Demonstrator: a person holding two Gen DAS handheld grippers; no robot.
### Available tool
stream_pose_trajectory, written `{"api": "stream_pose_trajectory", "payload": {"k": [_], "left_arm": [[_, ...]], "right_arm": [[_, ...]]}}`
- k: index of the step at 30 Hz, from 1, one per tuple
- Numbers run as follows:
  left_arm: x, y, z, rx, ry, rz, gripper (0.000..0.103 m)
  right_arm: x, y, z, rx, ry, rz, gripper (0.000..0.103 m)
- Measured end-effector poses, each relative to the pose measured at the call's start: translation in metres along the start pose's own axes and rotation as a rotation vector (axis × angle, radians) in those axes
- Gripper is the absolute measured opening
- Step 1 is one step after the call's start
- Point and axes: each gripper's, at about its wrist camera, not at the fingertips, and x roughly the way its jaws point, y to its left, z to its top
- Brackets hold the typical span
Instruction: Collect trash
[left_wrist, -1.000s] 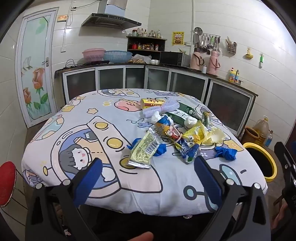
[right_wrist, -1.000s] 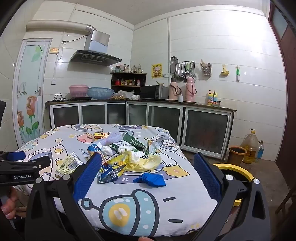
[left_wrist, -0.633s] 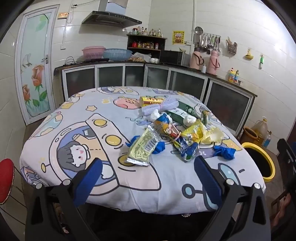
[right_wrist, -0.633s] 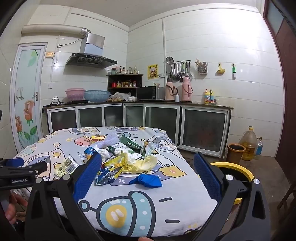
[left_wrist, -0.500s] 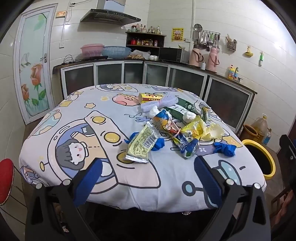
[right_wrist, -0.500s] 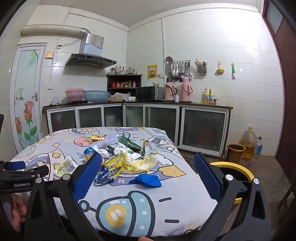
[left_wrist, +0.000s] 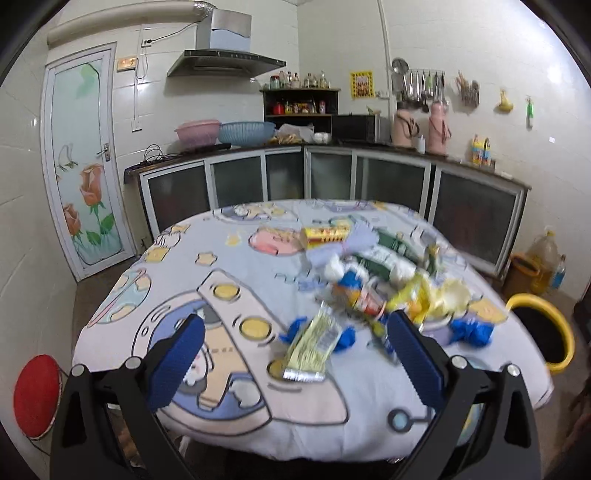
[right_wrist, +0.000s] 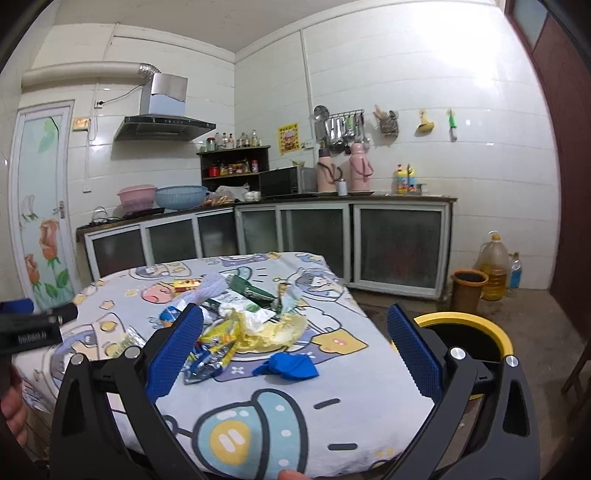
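Both grippers spread wide and empty over the near table edge; trash heaped mid-table.

Left gripper (left_wrist: 295, 354): jaws fully apart, nothing between the pads, held short of the table (left_wrist: 147, 295) with its cartoon cloth. Right gripper (right_wrist: 295, 349): jaws likewise apart, empty. Trash pile (right_wrist: 251, 321) lies on the table's centre-right: yellow bag (right_wrist: 273, 330), green packs, white wads, a yellow box (left_wrist: 325, 234) at the far side. A pale yellow-green wrapper (left_wrist: 314, 341) lies nearest the left gripper, partly over a blue scrap. A blue glove (right_wrist: 290, 365) lies apart from the heap, toward the bin side. Left view is motion-blurred, so some pieces probably overlap; unclear. Yellow-rimmed bin (right_wrist: 469, 325) stands on the floor just beside the table's right edge.
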Motion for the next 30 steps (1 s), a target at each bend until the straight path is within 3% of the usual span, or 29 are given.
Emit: {"api": "stream_pose_trajectory", "payload": {"k": [5, 10, 30], "left_arm": [[-0.013, 0.004, 0.028, -0.044, -0.036, -0.01, 0.096], [-0.026, 0.009, 0.041, -0.099, -0.078, -0.011, 0.096], [-0.035, 0.012, 0.042, -0.114, -0.094, -0.021, 0.096]], "right_arm": [[0.005, -0.008, 0.01, 0.068, 0.006, 0.06, 0.096], [0.01, -0.006, 0.011, 0.053, 0.034, 0.024, 0.095], [0.01, 0.002, 0.004, 0.0, 0.037, 0.018, 0.096]]}}
